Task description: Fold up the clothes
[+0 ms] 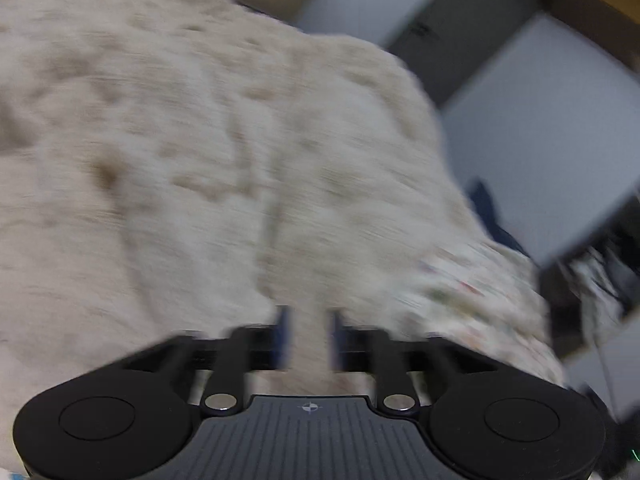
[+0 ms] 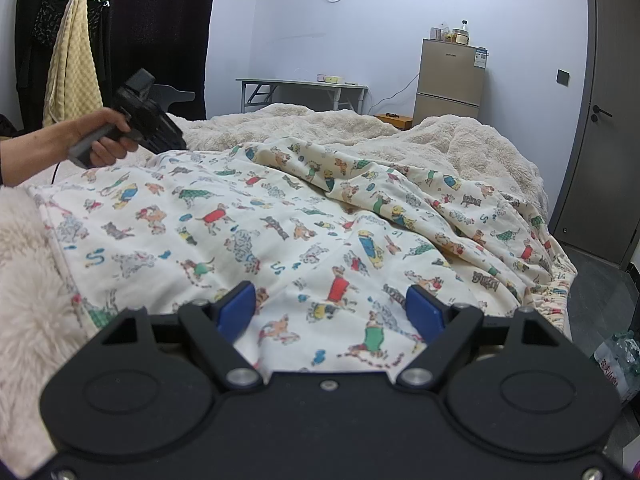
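Garment [image 2: 280,220] lies spread on the fluffy blanket [image 2: 460,140], long axis left to right | your right gripper [image 2: 332,308] hovers wide open, empty, at its near edge | left gripper [image 1: 308,332] part open, holding nothing, off at far left.

Dog-print garment [image 2: 280,232] rumpled on bed

Parted tongs [image 1: 310,332] over blurred fleece blanket [image 1: 200,140]

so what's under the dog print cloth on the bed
The dog print cloth lies on a fluffy cream blanket, which shows around its edges. Whatever lies beneath the cloth's middle is covered.
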Motion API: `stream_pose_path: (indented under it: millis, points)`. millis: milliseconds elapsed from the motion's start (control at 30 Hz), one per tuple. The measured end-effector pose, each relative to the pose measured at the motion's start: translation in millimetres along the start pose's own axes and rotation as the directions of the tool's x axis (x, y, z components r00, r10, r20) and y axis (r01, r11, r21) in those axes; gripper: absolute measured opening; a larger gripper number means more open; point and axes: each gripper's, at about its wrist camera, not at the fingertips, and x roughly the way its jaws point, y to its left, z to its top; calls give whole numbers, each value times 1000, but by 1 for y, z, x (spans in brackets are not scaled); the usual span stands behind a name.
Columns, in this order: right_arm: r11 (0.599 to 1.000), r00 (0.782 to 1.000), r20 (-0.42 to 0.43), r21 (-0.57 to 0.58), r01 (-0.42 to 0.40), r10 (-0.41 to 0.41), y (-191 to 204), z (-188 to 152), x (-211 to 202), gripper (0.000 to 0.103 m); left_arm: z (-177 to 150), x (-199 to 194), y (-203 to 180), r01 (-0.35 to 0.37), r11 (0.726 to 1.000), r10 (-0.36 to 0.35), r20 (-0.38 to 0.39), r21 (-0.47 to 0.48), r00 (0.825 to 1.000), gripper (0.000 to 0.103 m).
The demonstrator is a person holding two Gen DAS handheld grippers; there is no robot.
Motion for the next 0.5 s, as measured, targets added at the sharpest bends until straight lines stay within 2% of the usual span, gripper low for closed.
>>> stream_pose_path:
  millis: [167,233,300,333,367,400,467,500]
  points:
    - [1000,1000,0,0,1,-1,0,0,0,81,6,-7,-18,136,991,-136,-1,12,991,56]
    - [1000,1000,0,0,1,-1,0,0,-1,81,10,-2,-28,147,989,-147,-15,10,989,56]
    - [1000,1000,1,-1,2,-2,0,0,-1,81,10,5,-33,110,993,-108,-48,32,993,52]
    - [1000,1000,1,-1,2,-2,0,0,-1,81,8,10,-34,87,995,-84,-68,43,994,44]
    - [1000,1000,1,0,2,-2,0,0,-1,81,7,18,-35,41,997,-34,-102,69,994,22]
    - [1000,1000,0,0,1,-1,0,0,-1,81,5,23,-36,2,995,10,-123,96,992,11]
    - [1000,1000,0,0,2,-2,0,0,-1,81,7,25,-42,-96,980,115,-103,172,988,0]
    - [1000,1000,0,0,2,-2,1,0,-1,81,11,21,-45,-145,970,161,-69,196,985,0]
